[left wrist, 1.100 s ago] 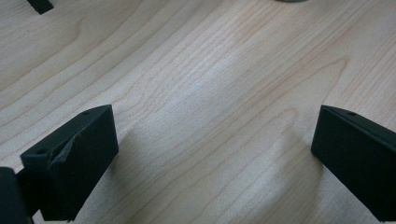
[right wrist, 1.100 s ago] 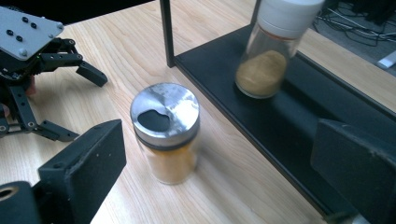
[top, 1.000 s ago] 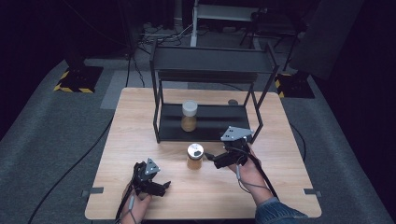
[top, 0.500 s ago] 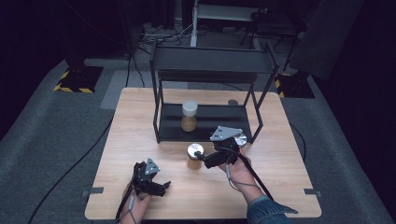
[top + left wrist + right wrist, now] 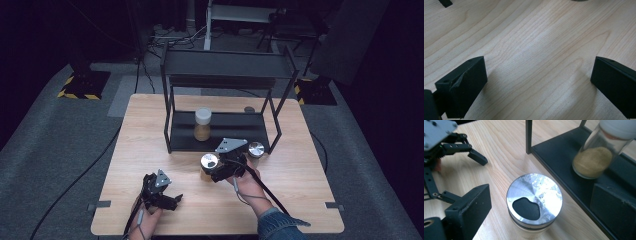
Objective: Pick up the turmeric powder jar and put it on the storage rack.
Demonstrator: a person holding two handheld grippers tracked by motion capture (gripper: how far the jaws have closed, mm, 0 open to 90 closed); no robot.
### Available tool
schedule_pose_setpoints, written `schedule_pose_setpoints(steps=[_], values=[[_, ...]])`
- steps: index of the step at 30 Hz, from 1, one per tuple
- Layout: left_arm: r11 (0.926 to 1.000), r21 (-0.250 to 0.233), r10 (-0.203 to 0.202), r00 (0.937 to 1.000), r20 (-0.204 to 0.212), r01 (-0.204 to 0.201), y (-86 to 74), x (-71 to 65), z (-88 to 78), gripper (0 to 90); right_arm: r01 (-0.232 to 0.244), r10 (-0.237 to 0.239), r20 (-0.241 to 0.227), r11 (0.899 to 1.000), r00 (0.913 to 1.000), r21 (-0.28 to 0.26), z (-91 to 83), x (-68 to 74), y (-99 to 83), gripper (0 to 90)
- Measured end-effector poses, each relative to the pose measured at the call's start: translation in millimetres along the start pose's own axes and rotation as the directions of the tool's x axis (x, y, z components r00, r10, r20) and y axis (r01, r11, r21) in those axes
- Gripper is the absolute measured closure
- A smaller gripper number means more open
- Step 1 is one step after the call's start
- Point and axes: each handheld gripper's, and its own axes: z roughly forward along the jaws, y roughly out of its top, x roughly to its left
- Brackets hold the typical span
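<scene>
Pale wood table (image 5: 150,125) stood on grey carpet (image 5: 55,145) (dark room); left gripper (image 5: 172,199) gaped empty, right gripper (image 5: 544,202) wide around a jar (image 5: 534,197), untouched.

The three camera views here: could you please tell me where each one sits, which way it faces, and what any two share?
High view: above the person's side, facing forward and down on the table; both forearms and hand-held grippers show.
Left gripper view: rides the left hand-held gripper, facing bare wood between its open jaws.
Right gripper view: rides the right hand-held gripper, facing the metal-lidded jar and black shelf.
Shared: high and right gripper views both show that jar.
</scene>
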Motion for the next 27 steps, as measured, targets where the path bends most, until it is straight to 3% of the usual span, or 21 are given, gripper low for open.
schedule_pose_setpoints(steps=[16, 21, 27], values=[[1.0000, 0.000, 0.000, 1.0000, 0.000, 0.000, 0.0, 0.0, 0.0, 0.1, 0.004, -0.003, -0.014, 0.997, 0.9999, 0.082, 29.4, 0.3, 1.9, 9.6], [1.0000, 0.000, 0.000, 1.0000, 0.000, 0.000, 0.0, 0.0, 0.0, 0.1, -0.006, 0.009, -0.026, 0.993, 0.9996, 0.114, 38.4, -3.0, 4.6, 14.4], [1.0000, -0.002, -0.005, 1.0000, 0.001, 0.005, -0.4, -0.2, 0.2, 0.1, 0.020, -0.015, -0.030, 0.987, 0.9994, 0.157, 47.4, -3.2, 9.1, 22.1]])
